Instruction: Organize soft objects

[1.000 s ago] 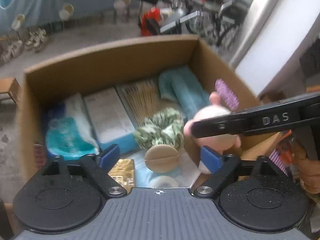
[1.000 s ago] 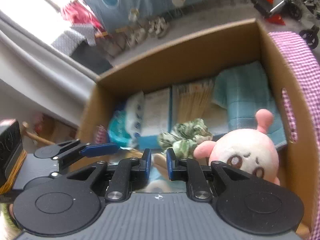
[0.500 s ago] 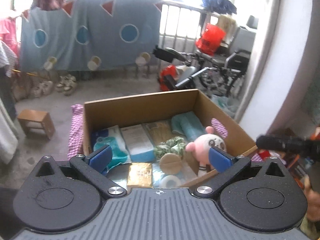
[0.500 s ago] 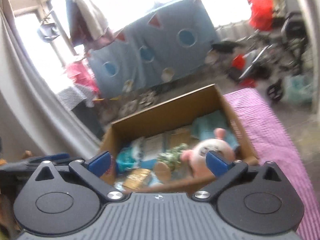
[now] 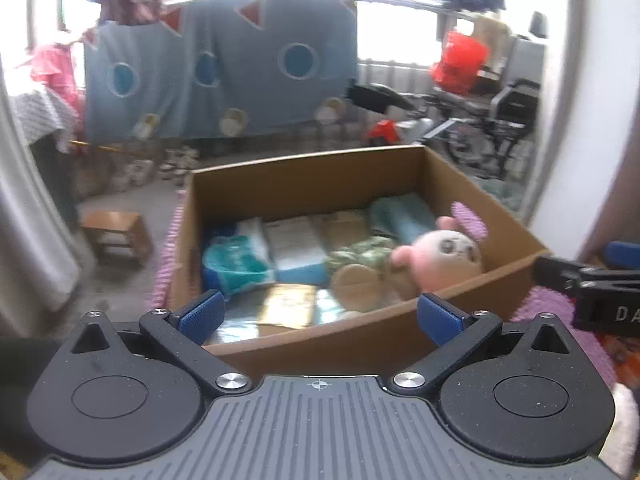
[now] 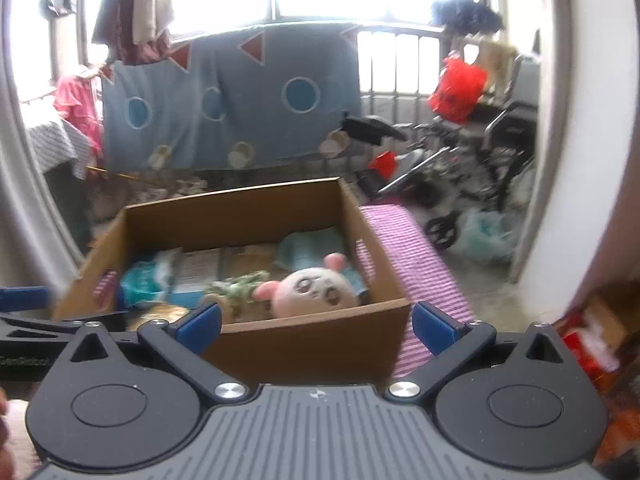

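The pink plush toy [image 6: 312, 290] sits in the near right corner of the cardboard box [image 6: 312, 342], looking light and squashy, best pinched round its head, while the left hand-held gripper [image 5: 319, 316] and the right hand-held gripper [image 6: 316, 322] both gape wide, empty.

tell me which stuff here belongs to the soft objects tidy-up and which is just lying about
Part of the job:
- cardboard box
- pink plush toy, in the box
- green scrunchie, in the box
- folded teal towel, in the box

Just lying about:
- wooden stool
- blue hanging cloth
- wheelchair
- red bag
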Motion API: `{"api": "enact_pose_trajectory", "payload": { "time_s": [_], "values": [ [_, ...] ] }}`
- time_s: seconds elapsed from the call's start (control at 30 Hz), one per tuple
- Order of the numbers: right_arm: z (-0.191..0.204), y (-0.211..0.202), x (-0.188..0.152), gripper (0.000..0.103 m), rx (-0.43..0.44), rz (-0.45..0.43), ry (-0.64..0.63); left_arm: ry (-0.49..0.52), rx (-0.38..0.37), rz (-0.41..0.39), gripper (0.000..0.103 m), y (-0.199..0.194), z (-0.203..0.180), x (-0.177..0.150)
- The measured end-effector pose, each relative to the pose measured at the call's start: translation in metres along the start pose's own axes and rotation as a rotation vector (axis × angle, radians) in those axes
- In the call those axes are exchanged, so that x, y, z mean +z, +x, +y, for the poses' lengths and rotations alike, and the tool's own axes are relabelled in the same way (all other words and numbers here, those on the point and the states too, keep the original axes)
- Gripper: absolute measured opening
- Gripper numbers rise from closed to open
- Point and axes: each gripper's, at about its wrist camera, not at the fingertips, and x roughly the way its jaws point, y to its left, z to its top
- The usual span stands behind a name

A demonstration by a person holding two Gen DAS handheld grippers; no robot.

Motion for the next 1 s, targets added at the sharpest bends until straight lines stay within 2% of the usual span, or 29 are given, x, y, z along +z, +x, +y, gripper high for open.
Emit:
{"api": "enact_pose_trajectory", "payload": {
  "time_s": [0.17,0.37,0.57,1.0],
  "values": [
    [0.008,0.005,0.000,0.103,-0.061,0.000,-0.039,-0.046,0.091,-0.010,0.103,-0.008,0.005,-0.006],
    [0.018,0.011,0.001,0.103,0.039,0.046,-0.033,-0.105,0.177,0.053,0.103,-0.003,0.021,-0.007],
    [0.040,0.016,0.000,0.103,0.118,0.096,-0.067,-0.131,0.180,0.087,0.103,-0.003,0.026,-0.007],
    [0.038,0.023,0.003,0.103,0.101,0.129,-0.055,-0.120,0.191,0.110,0.103,0.000,0.026,-0.002]
  ]
}}
